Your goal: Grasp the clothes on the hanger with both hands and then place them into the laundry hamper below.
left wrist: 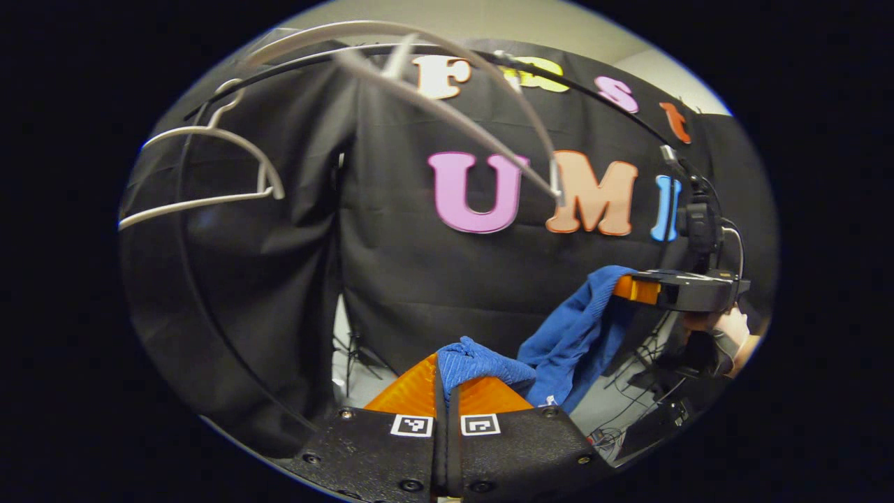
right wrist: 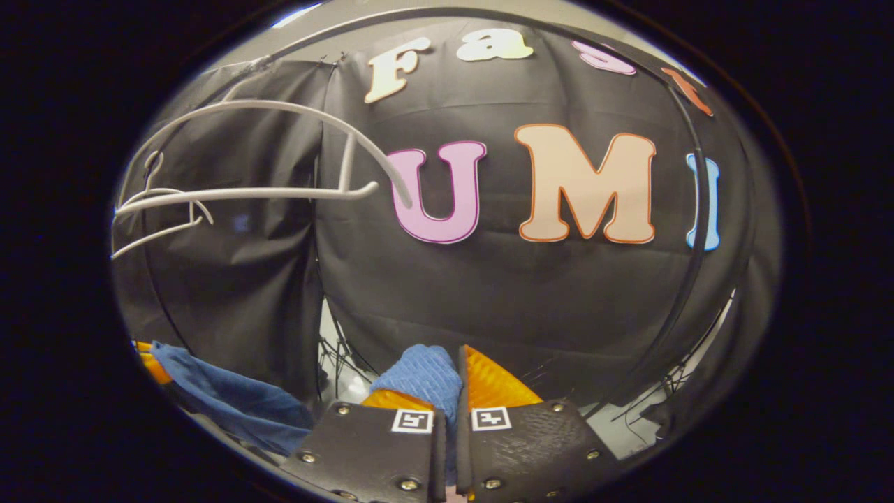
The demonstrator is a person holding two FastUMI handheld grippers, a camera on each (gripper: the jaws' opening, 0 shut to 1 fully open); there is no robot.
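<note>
Left gripper [left wrist: 447,381] and right gripper [right wrist: 450,381] each clamp the blue garment [left wrist: 573,335]; bare hangers [left wrist: 209,175] hang above them.

My left gripper [left wrist: 447,391] fingers pressed together, blue cloth [left wrist: 482,363] pinched between them; my right gripper [right wrist: 450,388] likewise clamped on cloth; in left gripper view my right gripper sits off to the right, level, my hand [left wrist: 730,335] gripping under it.

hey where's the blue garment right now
The blue garment is off the hangers, stretched between the left gripper and right gripper, below the rail.
</note>
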